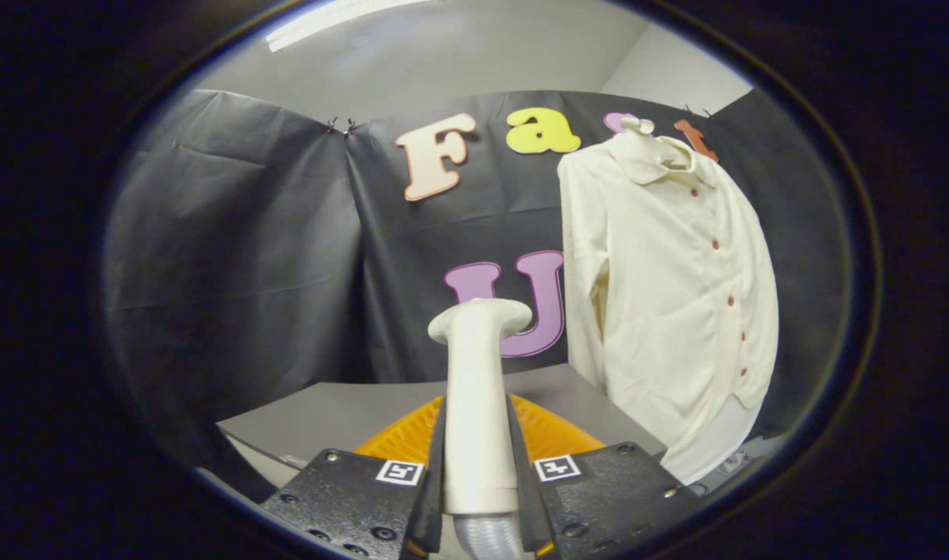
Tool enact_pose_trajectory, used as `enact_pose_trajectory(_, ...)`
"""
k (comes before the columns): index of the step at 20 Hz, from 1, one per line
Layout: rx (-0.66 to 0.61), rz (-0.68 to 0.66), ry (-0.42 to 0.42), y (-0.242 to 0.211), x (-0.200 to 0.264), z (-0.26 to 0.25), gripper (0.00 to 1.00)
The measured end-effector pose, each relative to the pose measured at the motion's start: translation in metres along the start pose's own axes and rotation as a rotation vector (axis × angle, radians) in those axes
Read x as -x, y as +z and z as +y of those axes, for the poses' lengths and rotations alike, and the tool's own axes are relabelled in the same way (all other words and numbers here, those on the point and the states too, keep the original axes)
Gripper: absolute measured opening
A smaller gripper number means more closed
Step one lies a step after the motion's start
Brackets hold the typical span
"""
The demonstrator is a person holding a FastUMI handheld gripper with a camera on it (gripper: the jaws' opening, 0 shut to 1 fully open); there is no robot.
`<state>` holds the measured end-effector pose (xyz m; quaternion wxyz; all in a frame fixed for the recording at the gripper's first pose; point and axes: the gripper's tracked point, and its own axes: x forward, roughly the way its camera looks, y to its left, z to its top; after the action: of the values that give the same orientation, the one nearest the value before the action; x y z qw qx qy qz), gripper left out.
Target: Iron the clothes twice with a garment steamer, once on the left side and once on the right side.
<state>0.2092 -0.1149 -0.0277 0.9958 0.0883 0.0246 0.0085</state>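
Observation:
My gripper (478, 467) is shut on the white handle of the garment steamer (477, 389), which stands upright between the fingers. Its flat head points away from me, and a ribbed hose leaves the handle's lower end. A cream long-sleeved shirt (669, 295) with small red buttons hangs on a mannequin form, beyond the fingers and to the right. The steamer head is well short of the shirt, to its left and lower, with a clear gap between them.
A grey table (319, 420) lies beyond the fingers. On it, right behind the steamer handle, sits an orange ribbed object (552, 432). Black cloth forms the booth wall at the back and left.

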Motion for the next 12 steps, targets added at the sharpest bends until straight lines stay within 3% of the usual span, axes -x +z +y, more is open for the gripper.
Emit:
enact_pose_trajectory(7, 0.020, -0.157, -0.024, 0.056, 0.010, -0.050, 0.37)
enact_pose_trajectory(12, 0.088, -0.225, -0.108, 0.079, 0.009, -0.101, 0.37)
